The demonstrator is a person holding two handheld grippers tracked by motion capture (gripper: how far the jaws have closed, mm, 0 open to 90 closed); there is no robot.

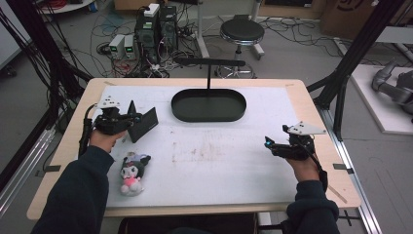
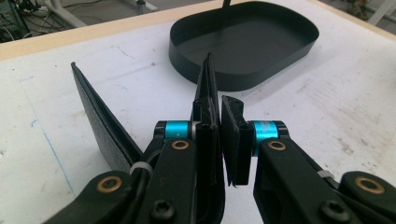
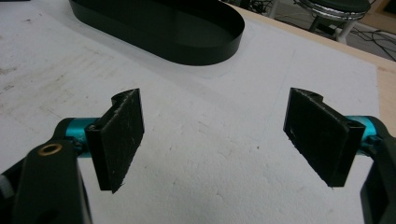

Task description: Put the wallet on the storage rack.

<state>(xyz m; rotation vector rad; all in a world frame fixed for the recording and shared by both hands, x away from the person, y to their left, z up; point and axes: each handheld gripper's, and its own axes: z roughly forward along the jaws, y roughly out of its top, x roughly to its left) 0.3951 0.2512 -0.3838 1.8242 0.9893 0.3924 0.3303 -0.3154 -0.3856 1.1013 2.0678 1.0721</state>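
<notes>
The left tool (image 1: 130,120) is pinching a black folded card (image 1: 145,124) at nine o'clock on the desk (image 1: 219,161). The right tool (image 3: 212,135) is hovering at four o'clock, jaws spread.

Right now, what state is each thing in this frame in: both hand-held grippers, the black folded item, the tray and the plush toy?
Left hand-held gripper: shut on the black folder, lifted off the table.
Black folder: opened in a V, one flap clamped, the other hanging free.
Right hand-held gripper: open, holding nothing.
Black oval tray: upright on the table, nothing inside.
Plush toy: lying on the table near the left forearm, untouched.
</notes>
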